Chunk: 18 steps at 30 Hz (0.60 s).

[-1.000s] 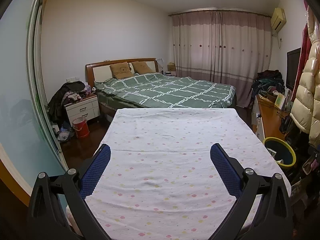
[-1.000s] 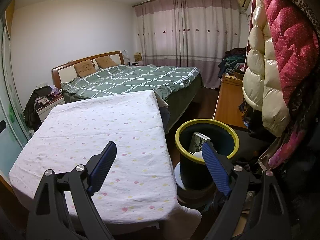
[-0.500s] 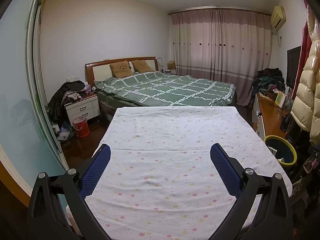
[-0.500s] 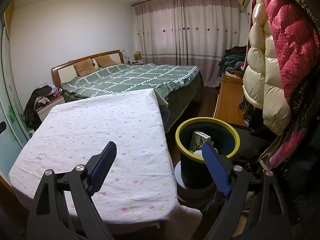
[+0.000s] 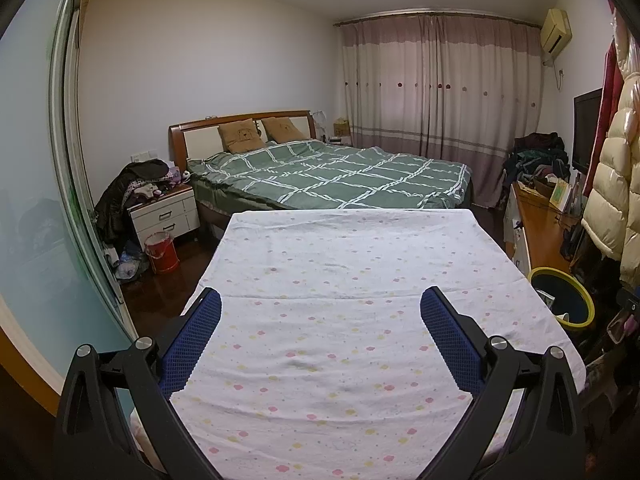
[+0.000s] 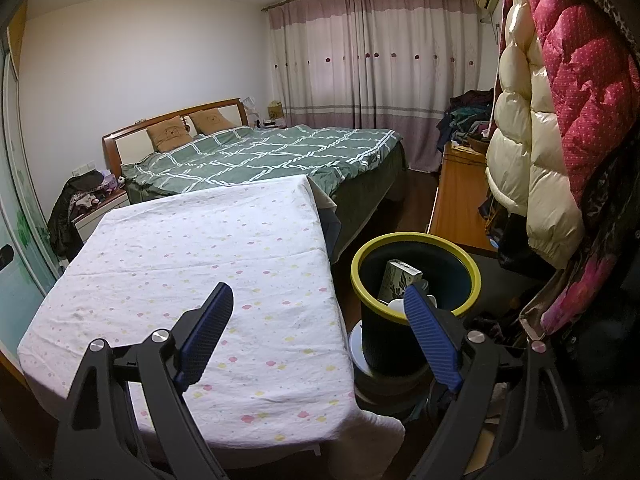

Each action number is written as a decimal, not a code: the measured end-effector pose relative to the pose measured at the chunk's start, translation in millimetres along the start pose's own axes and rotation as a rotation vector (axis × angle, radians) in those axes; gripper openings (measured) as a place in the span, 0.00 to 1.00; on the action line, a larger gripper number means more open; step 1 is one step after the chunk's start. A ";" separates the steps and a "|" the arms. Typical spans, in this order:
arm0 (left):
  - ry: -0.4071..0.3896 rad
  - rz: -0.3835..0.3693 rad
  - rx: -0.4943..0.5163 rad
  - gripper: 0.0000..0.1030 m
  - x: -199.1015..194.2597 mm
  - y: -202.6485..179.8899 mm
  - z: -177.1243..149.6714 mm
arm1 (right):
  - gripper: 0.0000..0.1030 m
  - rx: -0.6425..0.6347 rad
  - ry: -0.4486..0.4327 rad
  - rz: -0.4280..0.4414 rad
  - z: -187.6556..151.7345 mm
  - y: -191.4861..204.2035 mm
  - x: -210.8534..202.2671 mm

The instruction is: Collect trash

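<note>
Both the left gripper [image 5: 320, 312] and the right gripper [image 6: 318, 304] hover with fingers spread and empty over the bare bench [image 6: 200, 240], while the trash bin [image 6: 416, 276], already holding a carton [image 6: 400, 280], stands just off the right gripper's far finger, nearer that hand.

I'm looking across a table [image 5: 352, 280] under a white dotted cloth toward a bed [image 5: 340, 176] with a green checked quilt and wooden headboard. Pinkish curtains [image 5: 436, 92] cover the far wall. A white nightstand [image 5: 166, 214] sits left, on dark wood floor [image 5: 160, 292].
</note>
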<state>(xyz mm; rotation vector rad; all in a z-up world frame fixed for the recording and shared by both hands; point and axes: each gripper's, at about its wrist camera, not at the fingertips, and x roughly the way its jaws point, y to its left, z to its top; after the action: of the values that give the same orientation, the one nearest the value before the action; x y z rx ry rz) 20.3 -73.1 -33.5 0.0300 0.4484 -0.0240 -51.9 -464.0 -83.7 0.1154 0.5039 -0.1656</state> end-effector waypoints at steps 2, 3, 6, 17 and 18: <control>0.000 0.001 0.000 0.95 -0.1 0.0 0.1 | 0.80 0.000 0.000 0.000 -0.2 0.1 0.2; -0.001 0.001 0.000 0.95 -0.1 0.2 0.1 | 0.80 0.000 0.001 0.000 0.1 0.1 0.0; -0.003 0.001 0.002 0.95 0.6 0.1 -0.3 | 0.80 0.000 0.001 0.000 -1.1 0.8 0.1; -0.005 0.021 0.009 0.95 3.0 0.5 -1.2 | 0.80 -0.003 0.004 0.002 -1.7 1.6 1.8; -0.005 0.019 0.009 0.95 2.8 0.4 -0.7 | 0.80 -0.004 0.004 0.003 -1.9 1.4 2.0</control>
<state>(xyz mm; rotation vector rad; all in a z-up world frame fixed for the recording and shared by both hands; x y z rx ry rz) 22.5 -72.7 -35.3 0.0431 0.4429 -0.0070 -50.8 -462.6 -86.2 0.1129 0.5081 -0.1612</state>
